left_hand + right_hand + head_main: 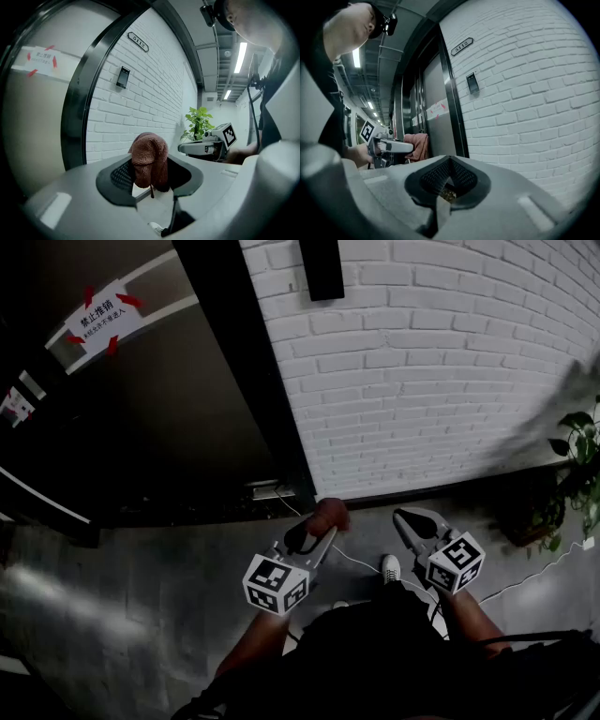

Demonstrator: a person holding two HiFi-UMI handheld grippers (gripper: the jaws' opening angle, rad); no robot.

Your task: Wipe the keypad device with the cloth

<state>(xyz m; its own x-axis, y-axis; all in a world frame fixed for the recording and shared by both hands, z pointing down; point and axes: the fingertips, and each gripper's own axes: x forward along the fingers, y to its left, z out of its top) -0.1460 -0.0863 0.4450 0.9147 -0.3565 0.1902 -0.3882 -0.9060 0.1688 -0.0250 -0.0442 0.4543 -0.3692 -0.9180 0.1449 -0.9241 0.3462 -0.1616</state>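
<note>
Rust-brown knitted cloth [149, 161] bunched, clamped in left gripper [151, 180]; right gripper [449, 178] pinched together, empty; white brick wall [150, 103].

We see a white brick wall [422, 362]. Just left of the wall stands a dark door frame [248, 371], then a door [187, 409] bearing a red-arrowed notice [101, 319]. A number plate [138, 42] sits high on the wall, and a potted plant [579, 460] stands at its right foot.

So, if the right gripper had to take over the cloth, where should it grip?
Probably the bunched cloth bulging past the tips of the left gripper, coming from the front, since its jaws cover the rest. The right gripper is shut, so open it first.
</note>
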